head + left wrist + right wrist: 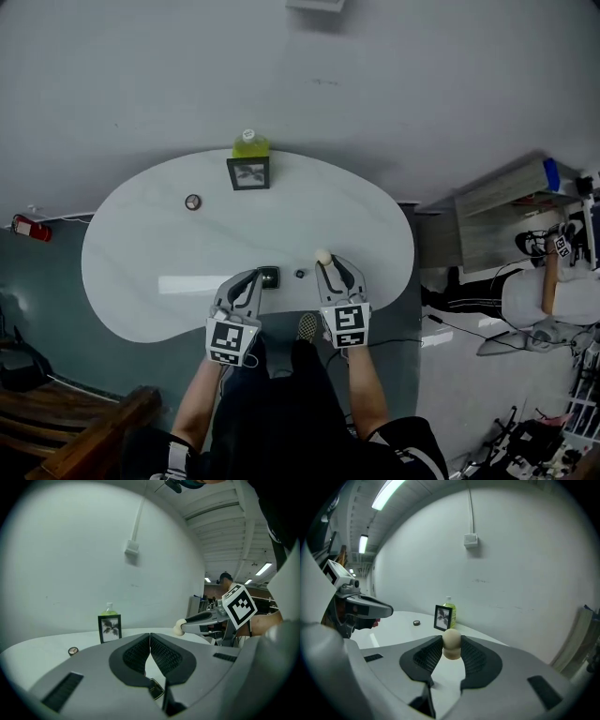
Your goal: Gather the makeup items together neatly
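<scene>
On your right gripper (pixel 327 266) the fingers clench a beige sponge (pixel 451 643), on your left gripper (pixel 150 637) they are closed empty just short of a dark compact (pixel 269 277), with a round pot (pixel 193 202) well beyond: gathering looks barely begun.

Head view steeply down; both gripper views low toward shared picture frame (pixel 248 173)

A kidney-shaped white tabletop (pixel 141 253) stands against a pale wall (pixel 187 75). At its far edge a small black picture frame (pixel 248 173) stands upright, with a green bottle (pixel 249 143) just behind it. A wooden bench (pixel 66 431) sits at lower left.
</scene>
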### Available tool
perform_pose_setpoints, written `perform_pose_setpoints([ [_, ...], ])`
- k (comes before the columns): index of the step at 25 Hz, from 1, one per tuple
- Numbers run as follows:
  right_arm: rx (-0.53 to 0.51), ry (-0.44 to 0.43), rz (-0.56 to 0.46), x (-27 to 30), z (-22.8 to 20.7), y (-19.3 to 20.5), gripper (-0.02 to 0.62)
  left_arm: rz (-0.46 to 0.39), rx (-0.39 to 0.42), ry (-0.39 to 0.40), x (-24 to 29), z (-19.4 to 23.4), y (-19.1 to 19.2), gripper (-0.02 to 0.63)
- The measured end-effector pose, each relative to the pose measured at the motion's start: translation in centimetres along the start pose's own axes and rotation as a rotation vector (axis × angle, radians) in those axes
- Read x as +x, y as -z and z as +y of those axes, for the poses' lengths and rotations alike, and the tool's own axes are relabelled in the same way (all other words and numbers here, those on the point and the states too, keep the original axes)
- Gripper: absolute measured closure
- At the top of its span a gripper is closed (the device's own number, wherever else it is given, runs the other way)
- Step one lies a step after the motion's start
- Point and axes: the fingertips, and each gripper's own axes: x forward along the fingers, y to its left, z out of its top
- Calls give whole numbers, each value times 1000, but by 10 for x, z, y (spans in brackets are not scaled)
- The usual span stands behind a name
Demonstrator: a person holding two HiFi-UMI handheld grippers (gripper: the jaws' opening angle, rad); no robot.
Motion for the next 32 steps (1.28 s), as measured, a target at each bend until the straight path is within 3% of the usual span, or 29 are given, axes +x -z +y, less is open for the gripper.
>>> perform_pose_setpoints([
  [11, 64, 23, 37, -20, -27, 45, 454, 39, 2, 63, 30, -43, 19, 586],
  [32, 96, -67, 173, 32, -2, 151, 454, 170, -78, 30, 51, -30, 121, 586],
])
